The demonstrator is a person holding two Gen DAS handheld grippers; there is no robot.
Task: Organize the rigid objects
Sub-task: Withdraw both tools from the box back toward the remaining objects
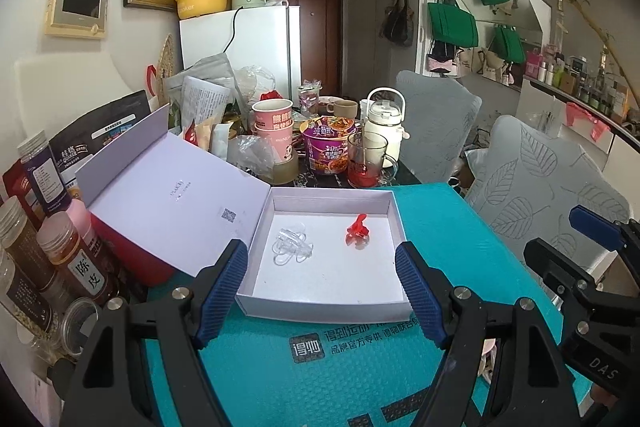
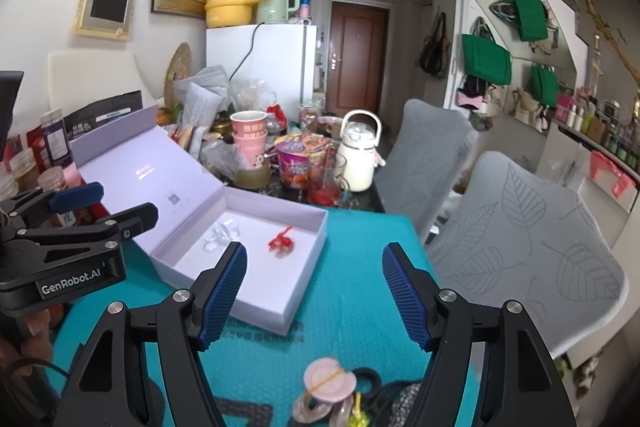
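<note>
The box [image 1: 320,301] lies open on the teal mat [image 1: 352,355] atop the counter; inside it lie a clear clip [image 1: 290,245] and a red clip [image 1: 357,228]. Just before the box, a pink piece [image 2: 329,381] waits under the right tongs [image 2: 312,293]. Both right and left tongs [image 1: 322,291] are spread, empty. Best lower squarely over the pink piece. The left tongs read "GenRobot.AI"; a jar [image 1: 78,259] left of the box reads "陈皮".

"GenRobot.AI" marks the left gripper [image 2: 116,207], "DAS" the right gripper [image 1: 560,239], and "陈皮" a jar's label [image 1: 87,275].
</note>
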